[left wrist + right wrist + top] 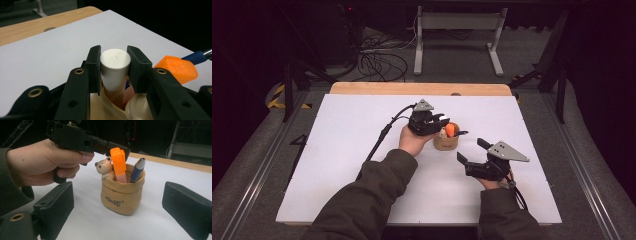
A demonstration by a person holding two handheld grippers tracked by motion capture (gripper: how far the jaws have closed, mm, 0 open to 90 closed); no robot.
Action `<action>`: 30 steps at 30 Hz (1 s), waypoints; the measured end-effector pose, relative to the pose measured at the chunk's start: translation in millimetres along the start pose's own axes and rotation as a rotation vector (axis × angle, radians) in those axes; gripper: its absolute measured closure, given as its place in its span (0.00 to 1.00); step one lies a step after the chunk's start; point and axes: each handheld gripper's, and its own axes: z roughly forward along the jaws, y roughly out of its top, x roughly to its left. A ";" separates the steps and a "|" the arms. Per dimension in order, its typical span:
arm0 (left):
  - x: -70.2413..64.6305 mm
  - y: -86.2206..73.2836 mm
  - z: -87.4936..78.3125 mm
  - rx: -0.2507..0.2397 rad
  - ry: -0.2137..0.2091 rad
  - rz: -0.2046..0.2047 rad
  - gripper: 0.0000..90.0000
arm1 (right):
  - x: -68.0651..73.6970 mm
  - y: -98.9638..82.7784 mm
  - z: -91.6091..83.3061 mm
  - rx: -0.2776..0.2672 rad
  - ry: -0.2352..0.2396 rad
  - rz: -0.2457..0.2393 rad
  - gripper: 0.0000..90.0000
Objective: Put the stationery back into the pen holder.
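High view: nearest, the right claw (471, 151) was held wide, idle, at 4 o'clock of the pen holder (445, 142) mid-desk (362, 165).

Left gripper view: the left claw (114, 65) was clamped on a white cylinder (115, 60), seemingly for lifting.

Right gripper view: the holder was faced, well apart.

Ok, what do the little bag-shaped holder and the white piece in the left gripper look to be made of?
The holder looks like moulded resin or ceramic shaped as a paper bag: tan, slight sheen, rigid folds, printed lettering; I can't tell which. The white piece clamped by the left gripper looks like smooth matt plastic, with a small moulding dimple on its flat end.
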 end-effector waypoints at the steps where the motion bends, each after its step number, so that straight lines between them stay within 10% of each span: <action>1: 0.1 -0.1 0.1 0.002 -0.001 -0.001 0.73 | 0.2 -0.1 0.1 0.001 0.000 0.001 0.13; 30: 8.0 2.1 -9.3 -0.008 0.003 -0.040 0.54 | -2.0 -2.5 2.3 0.008 -0.006 0.002 0.13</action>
